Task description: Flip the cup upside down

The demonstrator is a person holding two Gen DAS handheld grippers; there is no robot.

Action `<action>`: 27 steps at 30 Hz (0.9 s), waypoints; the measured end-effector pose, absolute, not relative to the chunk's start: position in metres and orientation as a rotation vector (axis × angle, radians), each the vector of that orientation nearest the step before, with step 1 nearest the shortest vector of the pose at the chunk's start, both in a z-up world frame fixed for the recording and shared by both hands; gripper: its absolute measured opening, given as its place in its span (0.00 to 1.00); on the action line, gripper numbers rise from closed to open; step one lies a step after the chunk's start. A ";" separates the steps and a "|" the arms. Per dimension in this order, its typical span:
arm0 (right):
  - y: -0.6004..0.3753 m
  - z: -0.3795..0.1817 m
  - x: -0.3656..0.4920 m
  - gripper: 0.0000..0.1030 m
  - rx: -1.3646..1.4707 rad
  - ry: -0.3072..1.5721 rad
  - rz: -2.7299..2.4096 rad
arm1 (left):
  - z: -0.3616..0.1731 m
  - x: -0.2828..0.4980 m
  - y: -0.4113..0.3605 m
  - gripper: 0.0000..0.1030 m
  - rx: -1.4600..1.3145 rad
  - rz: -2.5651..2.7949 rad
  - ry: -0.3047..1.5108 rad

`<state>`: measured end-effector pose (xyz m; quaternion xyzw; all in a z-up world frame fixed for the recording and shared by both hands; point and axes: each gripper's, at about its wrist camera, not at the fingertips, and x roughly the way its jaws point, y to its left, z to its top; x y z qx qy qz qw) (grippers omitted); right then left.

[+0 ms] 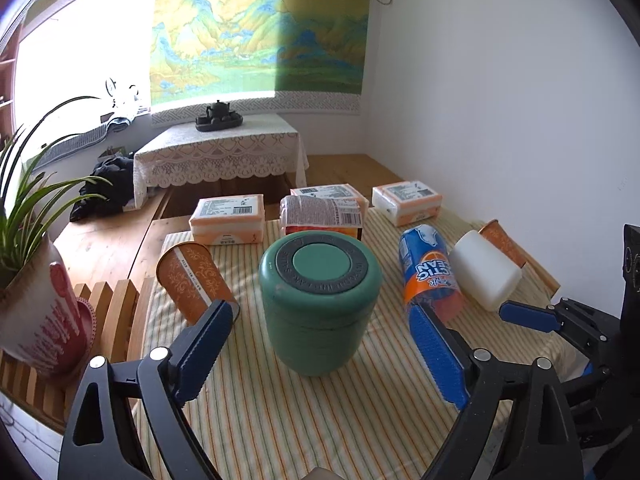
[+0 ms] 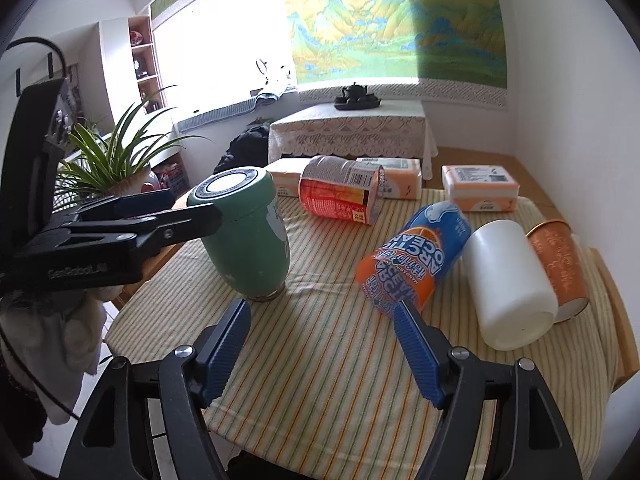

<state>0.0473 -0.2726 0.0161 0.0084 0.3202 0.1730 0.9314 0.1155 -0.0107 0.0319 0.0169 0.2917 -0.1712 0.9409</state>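
A green cup (image 1: 318,300) stands upside down on the striped cloth, its grey-ringed base facing up; it also shows in the right wrist view (image 2: 248,236). My left gripper (image 1: 320,340) is open, with its blue fingers on either side of the cup and apart from it. From the right wrist view the left gripper (image 2: 192,210) reaches in from the left beside the cup's top. My right gripper (image 2: 322,336) is open and empty over the cloth, in front of a blue-and-orange can (image 2: 416,252) that lies on its side.
A white cup (image 2: 508,280) and an orange paper cup (image 2: 560,264) lie on their sides at the right. Another orange paper cup (image 1: 192,280) lies at the left. A red food tub (image 2: 340,194) and tissue packs (image 1: 228,218) sit at the back. A potted plant (image 1: 36,272) stands left.
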 end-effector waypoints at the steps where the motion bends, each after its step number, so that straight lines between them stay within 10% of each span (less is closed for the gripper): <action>1: -0.272 0.017 0.045 0.69 0.016 0.648 0.345 | 0.032 0.111 -0.009 0.90 0.026 -0.345 0.588; 27: -0.282 0.028 0.006 0.84 -0.002 0.418 0.010 | 0.012 0.041 0.024 0.99 -0.111 -0.101 0.388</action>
